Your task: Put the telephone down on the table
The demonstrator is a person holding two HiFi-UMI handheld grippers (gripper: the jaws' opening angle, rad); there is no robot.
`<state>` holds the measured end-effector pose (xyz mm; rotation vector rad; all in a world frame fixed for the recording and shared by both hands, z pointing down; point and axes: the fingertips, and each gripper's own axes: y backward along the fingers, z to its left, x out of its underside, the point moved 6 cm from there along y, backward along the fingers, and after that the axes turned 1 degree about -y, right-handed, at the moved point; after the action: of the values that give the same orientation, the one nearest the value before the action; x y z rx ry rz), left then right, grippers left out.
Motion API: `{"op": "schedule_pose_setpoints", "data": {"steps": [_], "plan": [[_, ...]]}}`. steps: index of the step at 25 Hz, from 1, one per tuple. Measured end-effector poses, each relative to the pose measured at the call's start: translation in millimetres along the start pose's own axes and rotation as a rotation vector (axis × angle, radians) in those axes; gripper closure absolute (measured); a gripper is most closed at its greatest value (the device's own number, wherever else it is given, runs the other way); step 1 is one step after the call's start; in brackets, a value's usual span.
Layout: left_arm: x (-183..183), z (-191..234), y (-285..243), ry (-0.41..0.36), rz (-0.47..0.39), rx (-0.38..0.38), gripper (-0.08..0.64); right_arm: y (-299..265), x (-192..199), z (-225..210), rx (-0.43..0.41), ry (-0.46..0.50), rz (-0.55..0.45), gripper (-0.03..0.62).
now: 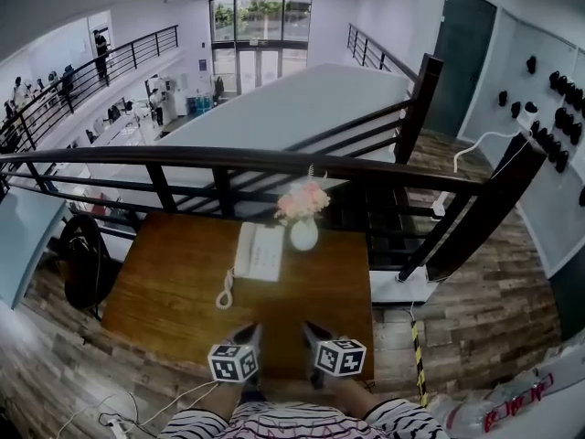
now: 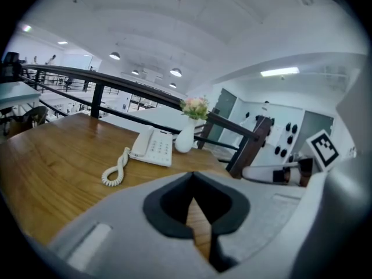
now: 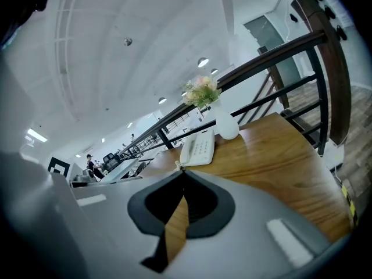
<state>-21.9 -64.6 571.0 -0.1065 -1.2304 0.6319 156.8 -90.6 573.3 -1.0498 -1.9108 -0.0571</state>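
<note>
Wooden table (image 1: 164, 282) carries the white telephone (image 1: 259, 251) near its far edge, just left of a vase (image 1: 303, 233), so the task looks done. Over the near edge, the left gripper (image 1: 253, 332) and right gripper (image 1: 311, 330) hover, both closed on nothing. The handset's seating is too small to judge.

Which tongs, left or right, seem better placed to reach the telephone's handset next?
Left, probably. The handset lies on the left side of the telephone, nearly straight ahead of the left tongs; the right tongs sit further across. Both are shut.
</note>
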Motion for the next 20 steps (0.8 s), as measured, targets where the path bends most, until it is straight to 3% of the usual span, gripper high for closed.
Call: {"op": "schedule_pose_setpoints", "data": {"steps": [6,20], "plan": [[16,-29,17,-0.004,-0.032,0.003,0.558,32,13,-3,-0.024,0.024,0.013,0.592],[54,-63,41,0.002,-0.007,-0.029,0.558,74,50,-9,-0.012,0.044,0.08,0.594]]}}
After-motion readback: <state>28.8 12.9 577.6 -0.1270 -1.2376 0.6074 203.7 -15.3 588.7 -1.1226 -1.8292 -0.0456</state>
